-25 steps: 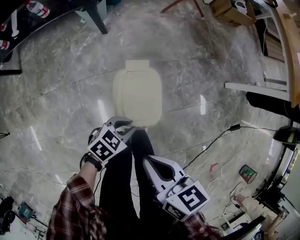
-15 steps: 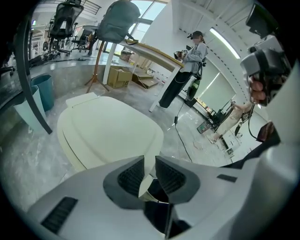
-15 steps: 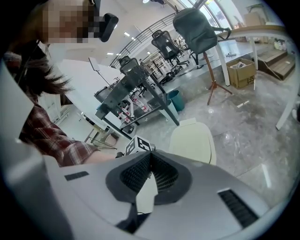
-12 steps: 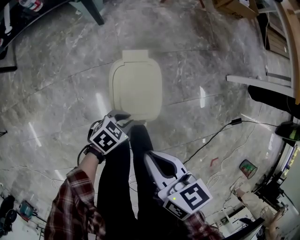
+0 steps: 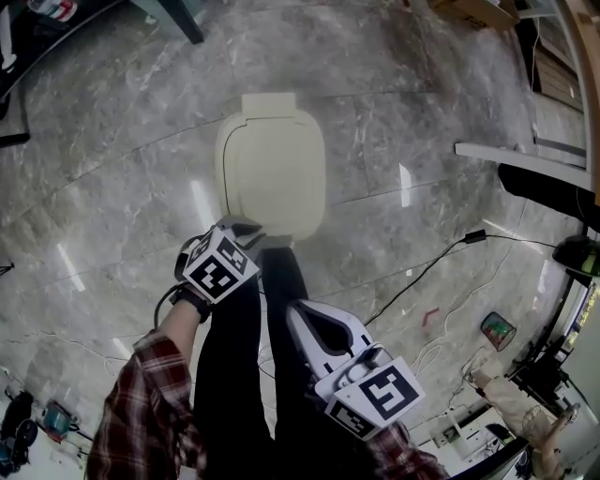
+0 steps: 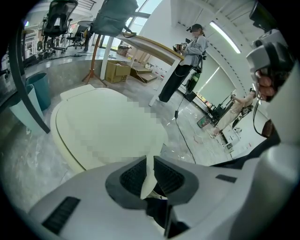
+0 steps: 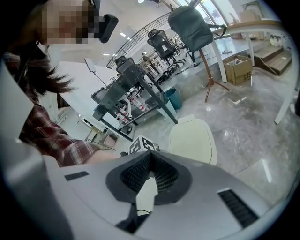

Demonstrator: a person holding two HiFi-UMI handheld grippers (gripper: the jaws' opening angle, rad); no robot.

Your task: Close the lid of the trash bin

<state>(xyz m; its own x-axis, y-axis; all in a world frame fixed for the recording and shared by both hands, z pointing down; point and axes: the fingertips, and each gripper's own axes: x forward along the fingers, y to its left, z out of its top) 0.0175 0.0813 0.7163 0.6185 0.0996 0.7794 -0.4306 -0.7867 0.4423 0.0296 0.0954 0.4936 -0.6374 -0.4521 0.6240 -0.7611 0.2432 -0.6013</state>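
A cream trash bin stands on the marble floor with its lid [image 5: 272, 173] lying flat on top. My left gripper [image 5: 248, 230] is at the lid's front left edge. In the left gripper view the lid [image 6: 103, 126] runs right up to the left gripper [image 6: 150, 161], and a thin cream strip of its edge sits between the nearly closed pads. My right gripper [image 5: 298, 319] hangs lower, in front of the person's dark trousers, well short of the bin. In the right gripper view the right gripper [image 7: 150, 157] has its pads touching at the tip with nothing in them, and the lid [image 7: 192, 138] lies beyond.
A black cable [image 5: 422, 277] trails over the floor to the right of the bin. A white beam [image 5: 525, 159] lies at the right, a cardboard box [image 5: 469, 11] at the top right, a dark table leg [image 5: 183, 23] at the top left. A person [image 6: 180, 65] stands farther off.
My left gripper has edged slightly forward along the lid's front edge. The lid has stayed flat and the right gripper has barely moved.
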